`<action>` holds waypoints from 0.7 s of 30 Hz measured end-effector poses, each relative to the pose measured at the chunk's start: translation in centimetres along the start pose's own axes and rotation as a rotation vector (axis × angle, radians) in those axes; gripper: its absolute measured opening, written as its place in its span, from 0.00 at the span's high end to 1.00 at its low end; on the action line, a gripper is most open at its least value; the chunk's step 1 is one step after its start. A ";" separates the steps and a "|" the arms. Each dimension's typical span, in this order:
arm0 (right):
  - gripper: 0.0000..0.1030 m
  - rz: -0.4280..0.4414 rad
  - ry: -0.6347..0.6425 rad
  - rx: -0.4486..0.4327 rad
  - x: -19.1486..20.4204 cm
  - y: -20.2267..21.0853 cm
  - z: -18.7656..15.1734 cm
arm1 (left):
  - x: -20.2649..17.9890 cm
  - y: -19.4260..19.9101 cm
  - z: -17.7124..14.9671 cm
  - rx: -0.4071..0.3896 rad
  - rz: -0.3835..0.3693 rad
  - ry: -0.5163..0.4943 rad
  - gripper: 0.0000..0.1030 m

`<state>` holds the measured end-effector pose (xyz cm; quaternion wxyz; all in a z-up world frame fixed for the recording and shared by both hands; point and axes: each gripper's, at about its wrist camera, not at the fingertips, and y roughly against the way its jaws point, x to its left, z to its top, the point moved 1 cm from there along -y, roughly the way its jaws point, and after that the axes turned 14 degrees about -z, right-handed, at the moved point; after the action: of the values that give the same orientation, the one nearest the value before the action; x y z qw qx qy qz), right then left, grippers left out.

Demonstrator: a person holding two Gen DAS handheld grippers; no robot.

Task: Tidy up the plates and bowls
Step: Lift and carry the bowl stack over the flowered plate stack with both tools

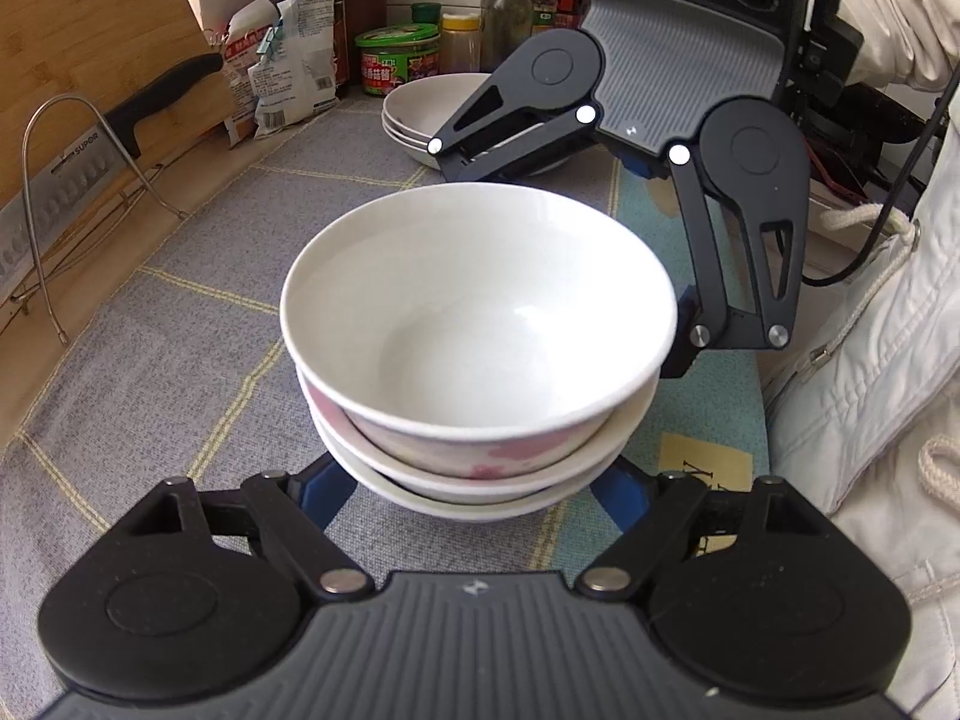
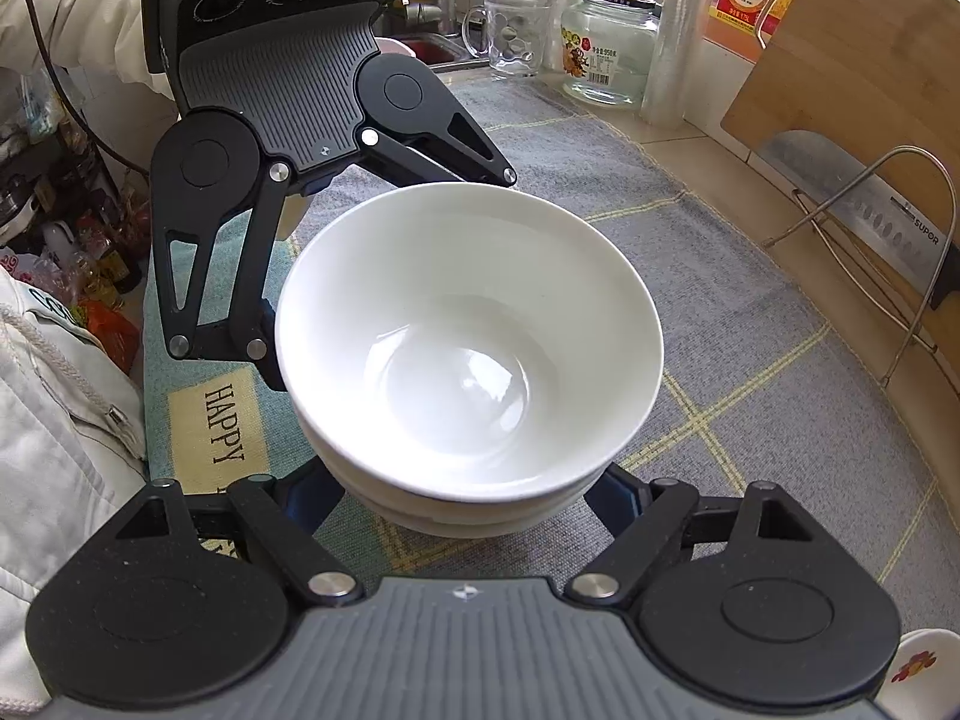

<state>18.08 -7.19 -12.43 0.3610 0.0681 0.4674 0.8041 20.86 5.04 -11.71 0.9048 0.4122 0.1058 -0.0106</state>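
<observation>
Bowls [image 1: 480, 348] already nested between both grippers' half-spread fingers [image 1: 327, 495], grip unclear; two plates [image 1: 420, 111] beyond still need sorting

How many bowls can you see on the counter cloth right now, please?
5: three nested in the centre stack, straddled by the left gripper and right gripper, and two nested in the far stack by the jars. More may be hidden inside either stack.

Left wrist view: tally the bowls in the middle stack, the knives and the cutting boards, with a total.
Bowls in the middle stack: 3
Knives: 1
Cutting boards: 1
Total: 5
</observation>
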 end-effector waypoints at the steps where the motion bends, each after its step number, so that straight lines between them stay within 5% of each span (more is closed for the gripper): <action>1: 0.14 0.000 0.002 0.001 0.0 0.2 0.0 | -0.2 0.0 0.3 0.001 -0.001 0.005 0.19; 21: 0.14 -0.052 0.013 0.007 -5.4 7.9 -4.5 | -3.5 -4.4 11.0 -0.022 0.011 -0.045 0.19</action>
<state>15.95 -16.23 -7.32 0.3786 0.0516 0.4741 0.7933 18.95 -6.32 -7.30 0.9114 0.4027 0.0833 -0.0137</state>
